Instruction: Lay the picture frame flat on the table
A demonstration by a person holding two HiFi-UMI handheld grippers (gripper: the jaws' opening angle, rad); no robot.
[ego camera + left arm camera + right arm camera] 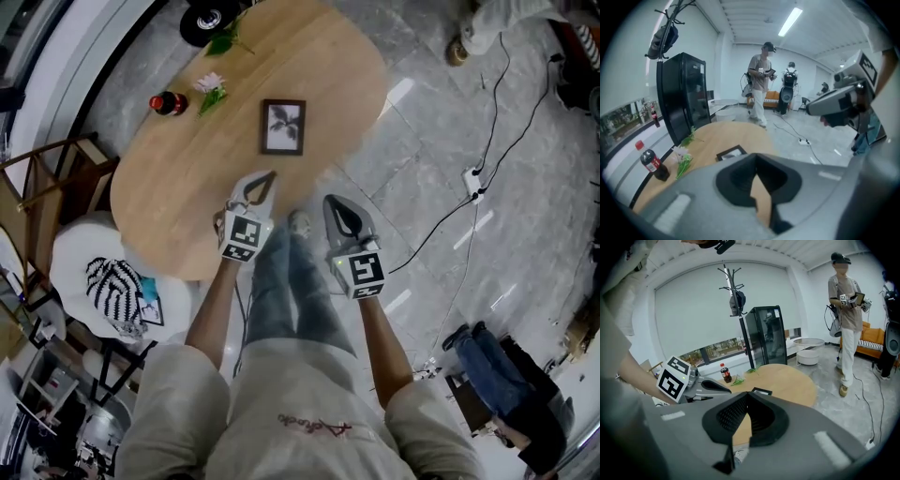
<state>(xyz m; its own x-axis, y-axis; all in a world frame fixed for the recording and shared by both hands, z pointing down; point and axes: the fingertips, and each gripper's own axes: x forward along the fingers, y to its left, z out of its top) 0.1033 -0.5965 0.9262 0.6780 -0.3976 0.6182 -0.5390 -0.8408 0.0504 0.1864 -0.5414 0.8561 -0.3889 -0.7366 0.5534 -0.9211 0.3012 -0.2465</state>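
Over at the table's [178, 216] left end, bottle [169, 103] upright, flower [210, 89] just beside it. Next along, frame [283, 127] lying flat on the wood, picture up, near the middle of the top, touching nothing else. Down towards the near edge, left gripper [269, 176] held over the tabletop, jaws pressed together, nothing between them, well apart from the frame. Just right of it, right gripper [329, 200] over the table's edge and the floor, jaws likewise closed tip to tip and empty. Both pointing roughly towards the frame. Farther right, off on the grey floor, power strip [473, 183] with its cable. Standing beyond the table in both gripper views, a person [760, 84] in a cap and light trousers.
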